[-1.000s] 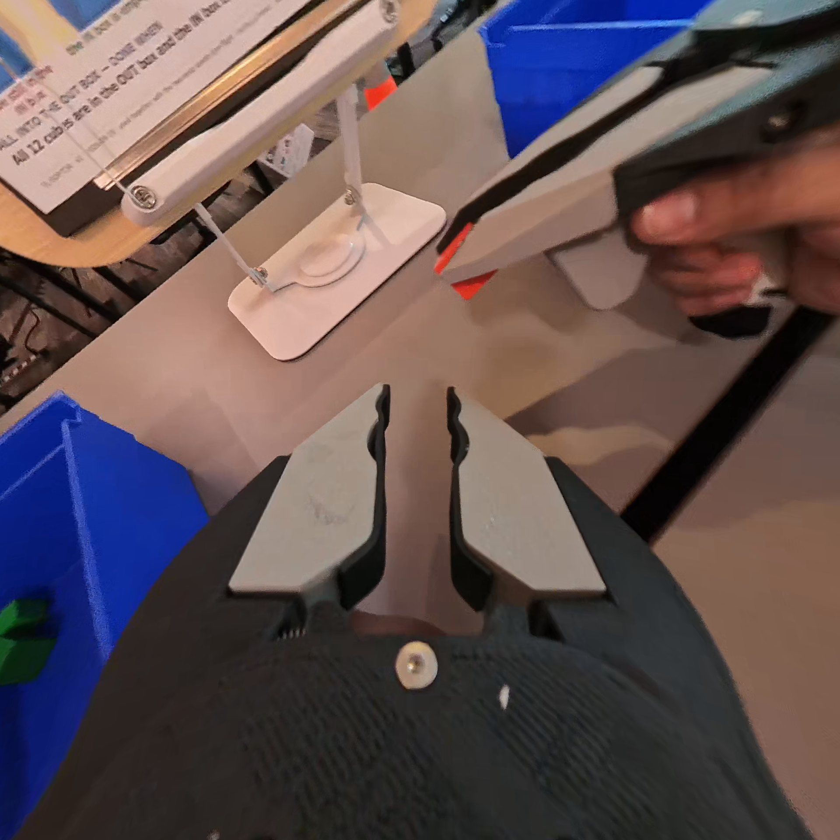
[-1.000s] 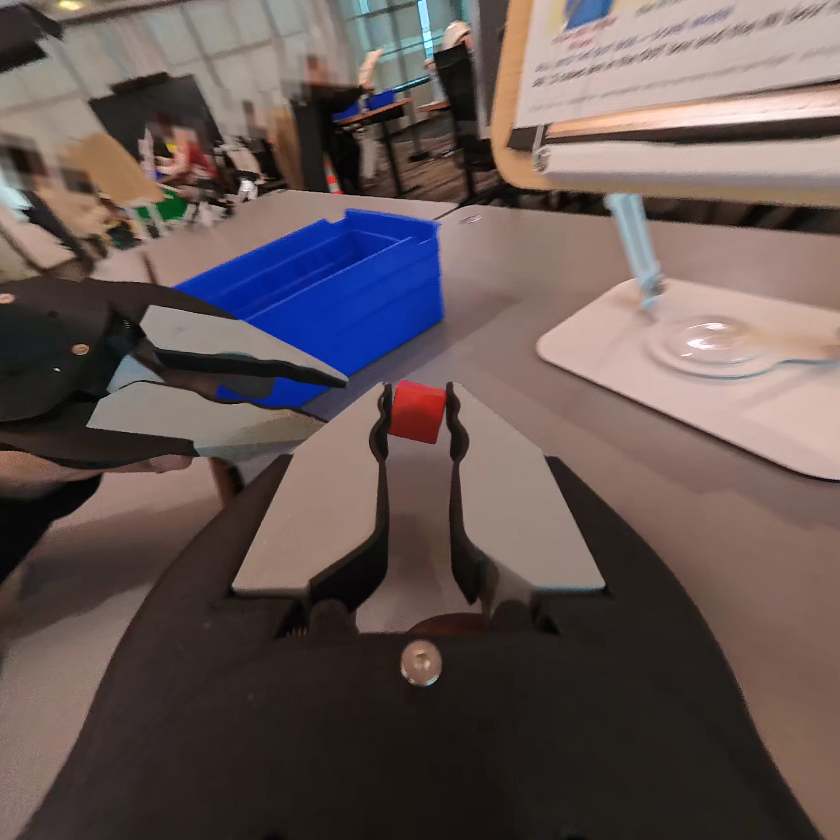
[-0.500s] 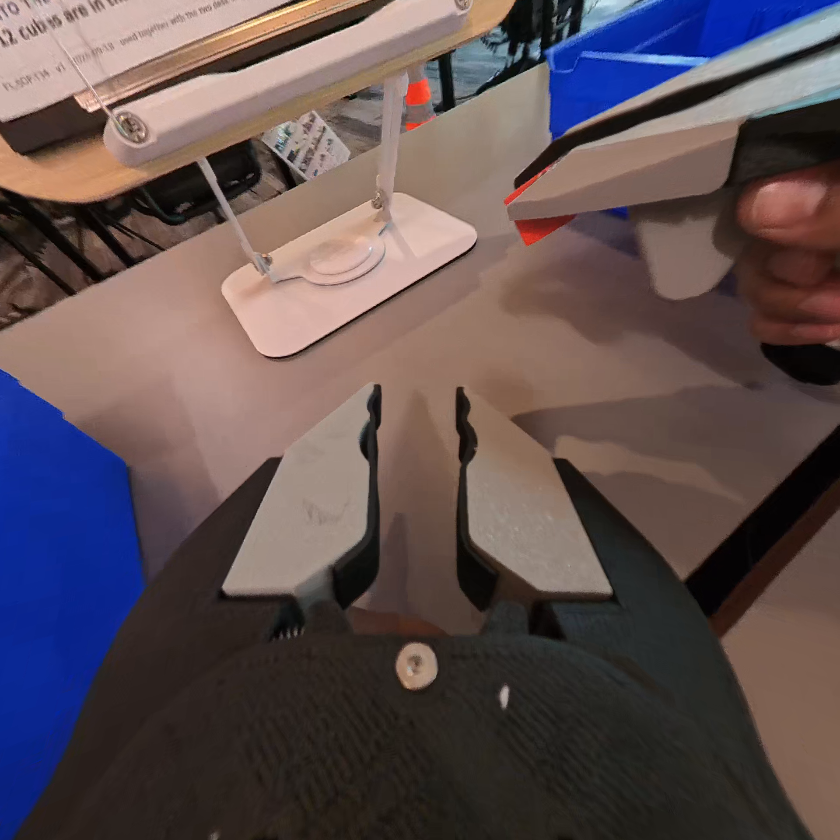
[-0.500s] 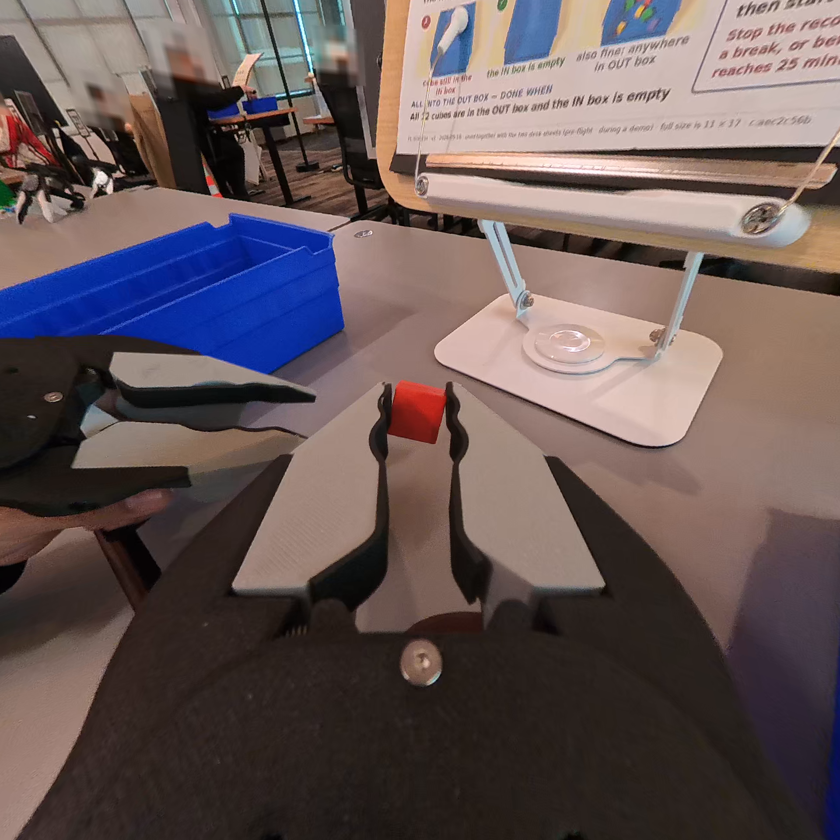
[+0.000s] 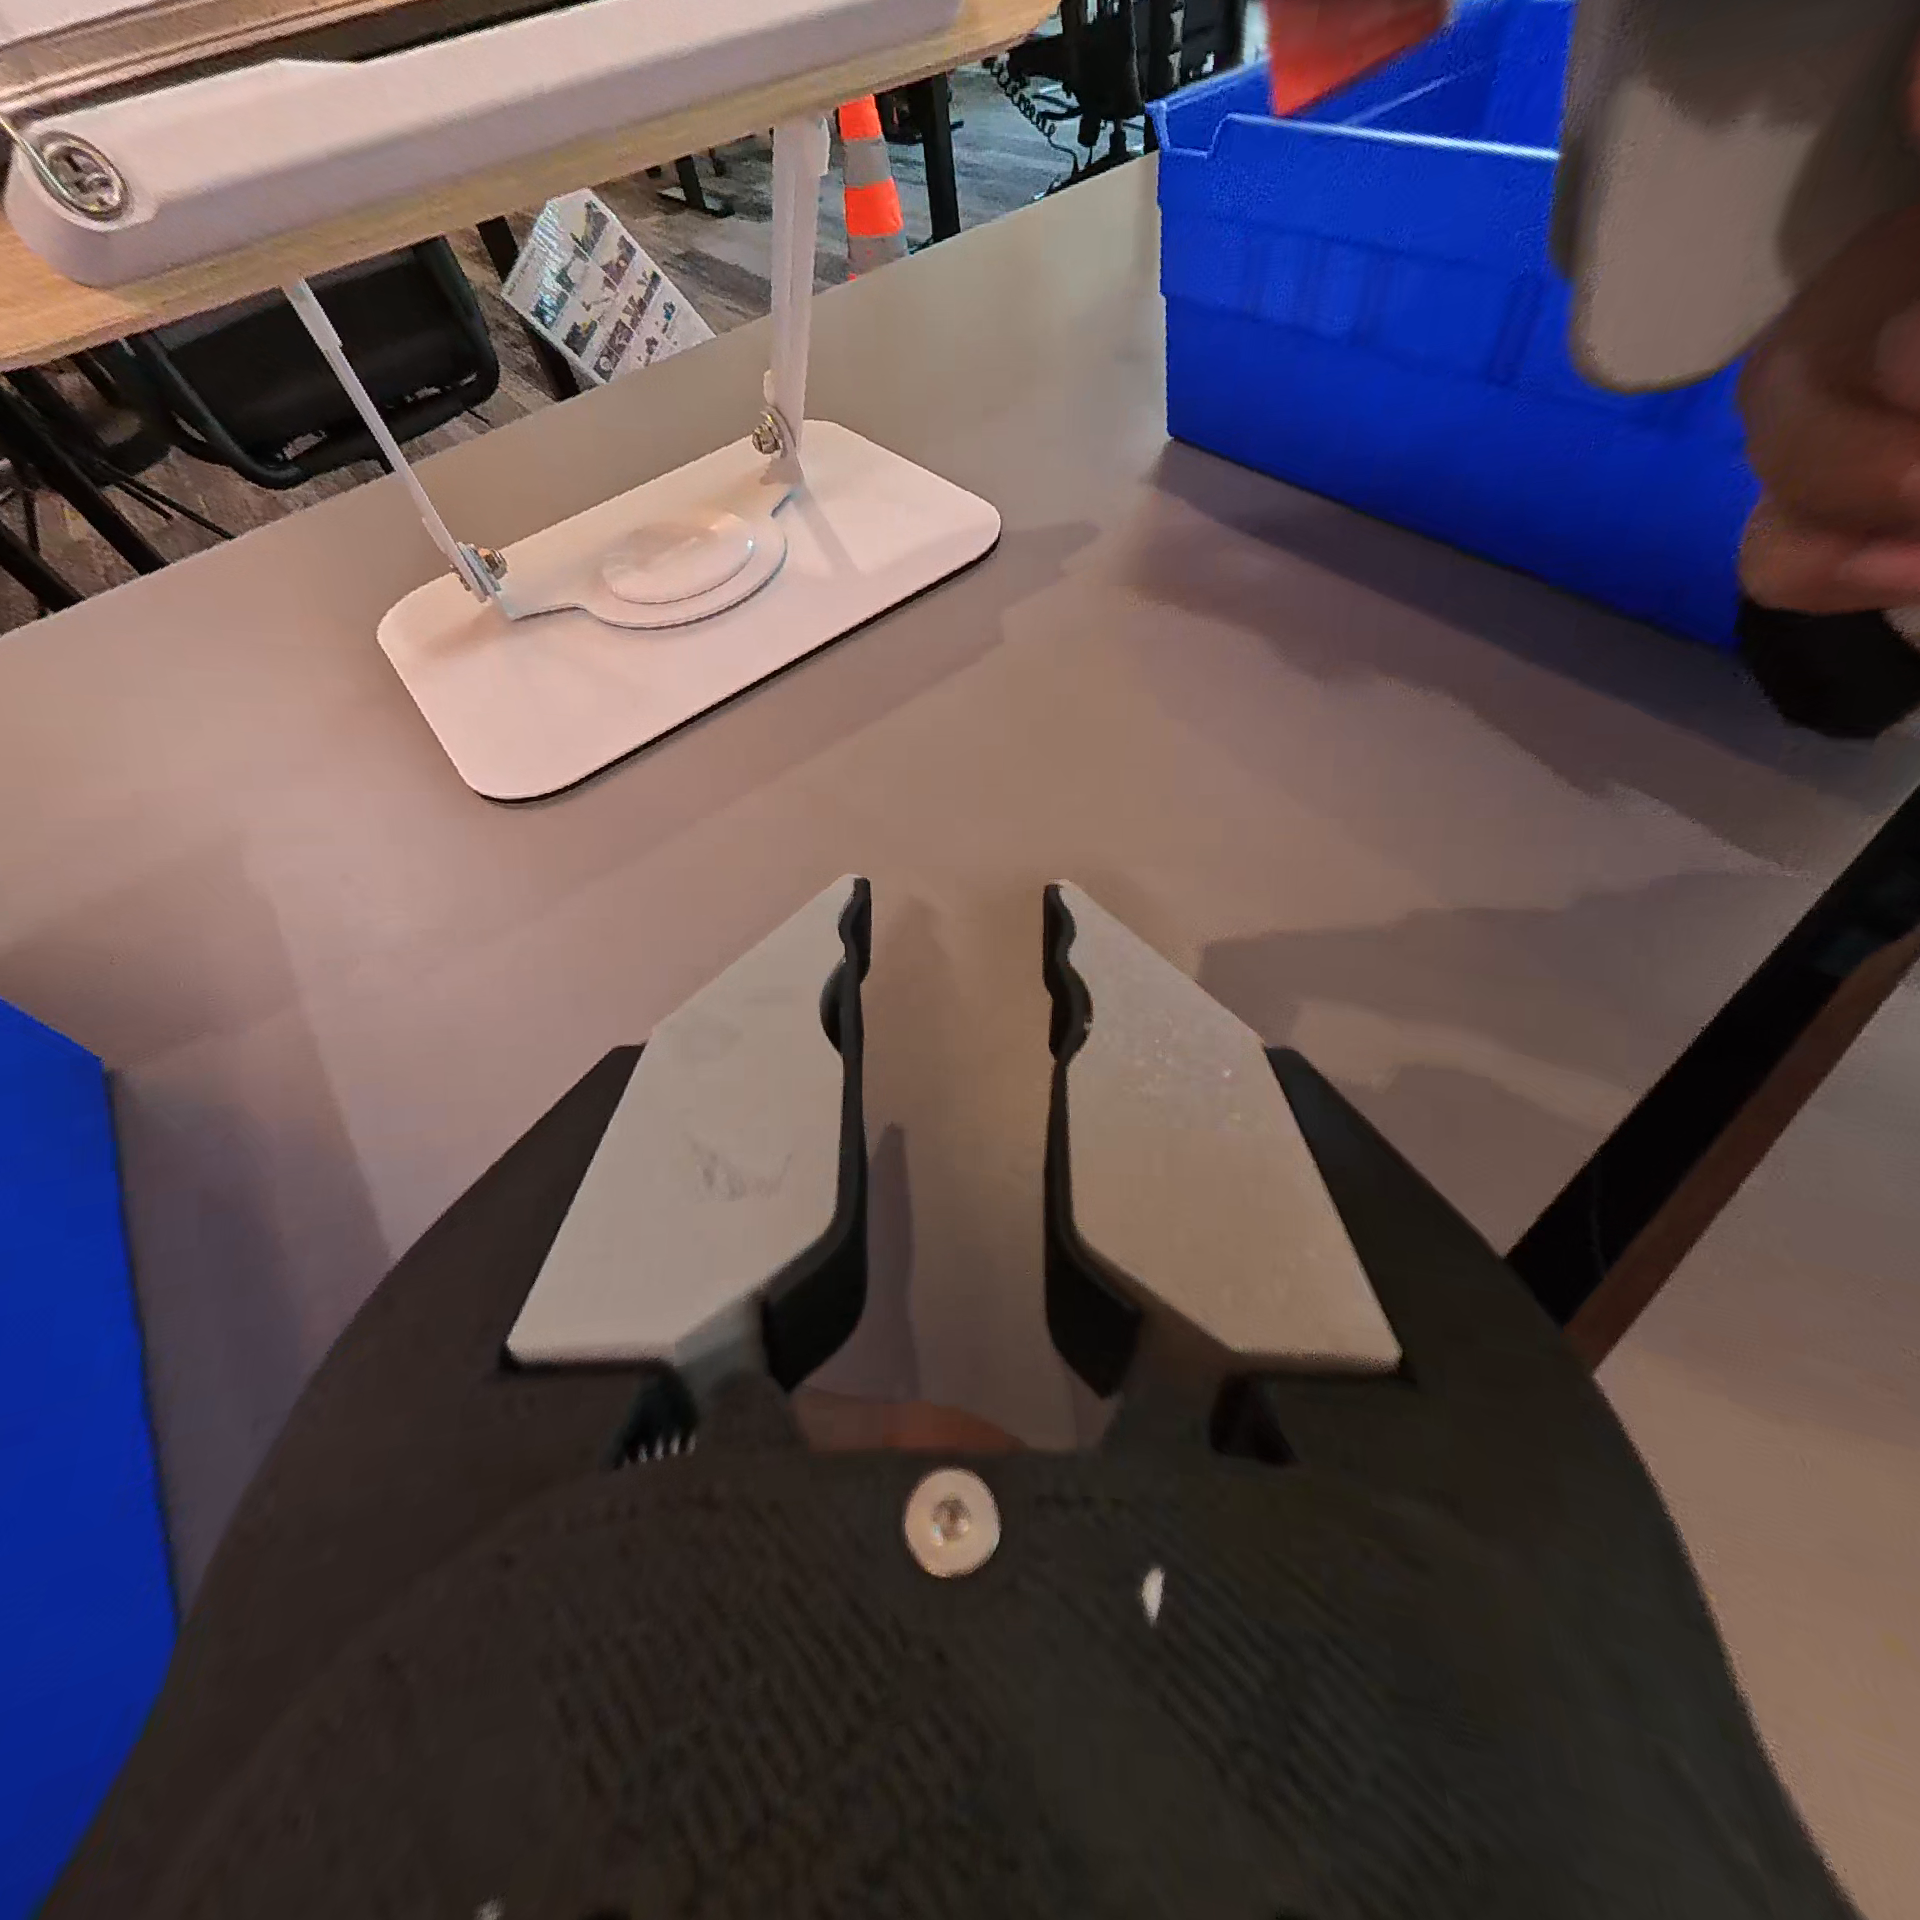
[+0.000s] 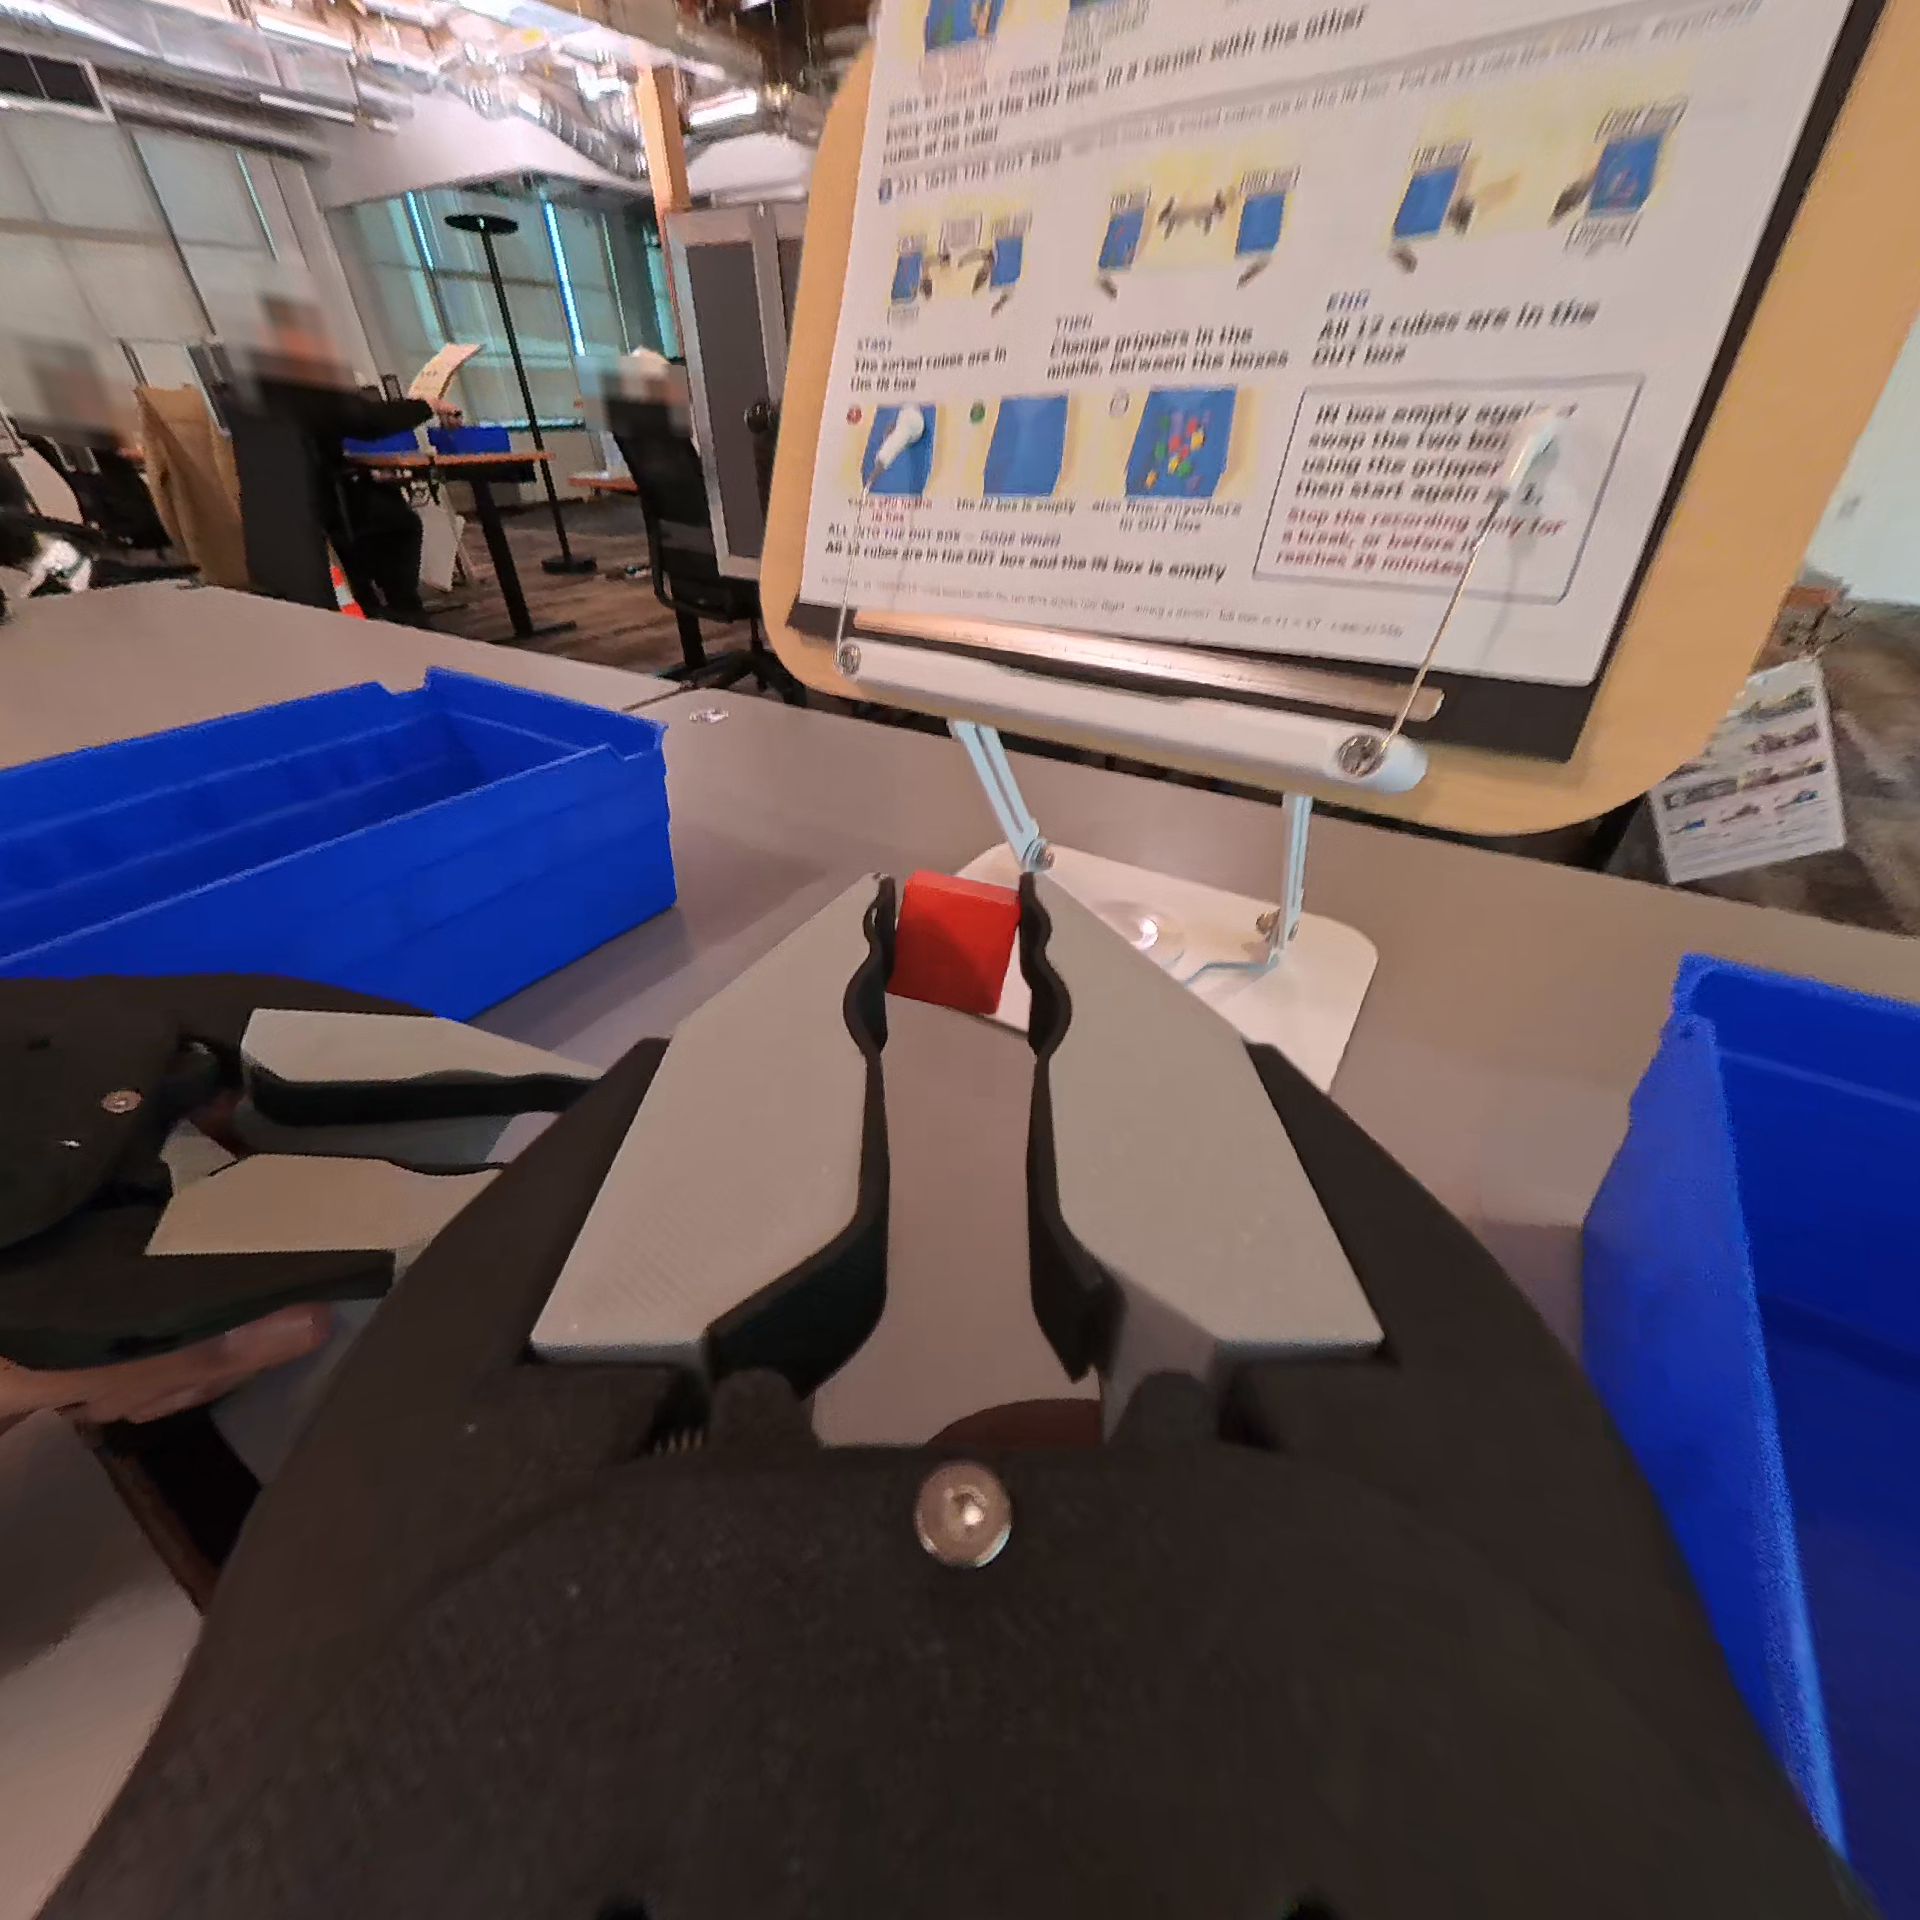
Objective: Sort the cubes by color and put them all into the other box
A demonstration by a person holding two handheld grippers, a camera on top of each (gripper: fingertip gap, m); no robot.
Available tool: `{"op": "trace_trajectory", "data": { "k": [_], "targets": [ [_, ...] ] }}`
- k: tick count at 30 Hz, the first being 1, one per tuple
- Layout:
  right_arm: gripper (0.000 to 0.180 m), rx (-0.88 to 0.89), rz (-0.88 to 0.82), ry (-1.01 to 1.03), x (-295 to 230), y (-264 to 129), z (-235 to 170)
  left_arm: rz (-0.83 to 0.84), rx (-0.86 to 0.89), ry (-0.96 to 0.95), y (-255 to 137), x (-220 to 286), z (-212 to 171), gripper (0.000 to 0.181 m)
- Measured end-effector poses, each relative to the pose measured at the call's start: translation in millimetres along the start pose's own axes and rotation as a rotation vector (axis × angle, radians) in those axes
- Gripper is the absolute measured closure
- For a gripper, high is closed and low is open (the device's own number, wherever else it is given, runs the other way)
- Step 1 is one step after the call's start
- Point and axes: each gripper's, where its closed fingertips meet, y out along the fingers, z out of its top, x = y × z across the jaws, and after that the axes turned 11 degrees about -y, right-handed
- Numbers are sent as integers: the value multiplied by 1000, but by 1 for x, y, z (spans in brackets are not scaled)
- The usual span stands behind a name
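Your right gripper (image 6: 951, 914) is clamped on a red cube (image 6: 951, 940), pinched at the fingertips and held above the bench (image 6: 810, 790). A blue box (image 6: 1766, 1299) sits just to its right; a second blue box (image 6: 343, 831) stands far left. Your left gripper (image 5: 956, 914) hovers over bare bench, jaws apart, nothing between them. Behind the cube, a white stand (image 6: 1320, 966) carries an instruction sheet (image 6: 1247, 343). Left wrist view: the cube's red corner (image 5: 1351, 52) shows at the top edge, in front of the right-hand box.
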Motion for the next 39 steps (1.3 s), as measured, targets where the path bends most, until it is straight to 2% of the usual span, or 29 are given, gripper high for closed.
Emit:
{"op": "trace_trajectory", "data": {
  "k": [8,12,15,20,25,32,39],
  "targets": [
    [160,148,-106,-93,18,-38,54,-8,-1,-23,0,-2,0,150],
    [159,194,-230,-184,42,-69,78,-5,-6,-11,1,-1,-1,150],
    [160,161,-367,-231,80,-90,77,-5,-6,-12,1,-1,-1,150],
    [160,-67,-562,-284,156,-118,33,-11,-3,-28,1,-2,-1,151],
    [160,-352,-590,-270,202,-130,-30,-9,-5,-24,1,-2,-1,151],
    [160,-551,-545,-257,228,-147,-73,-22,-24,-11,2,0,-4,150],
    [159,-711,-461,-205,230,-158,-108,-19,-28,10,2,2,-5,150]
  ]
}}
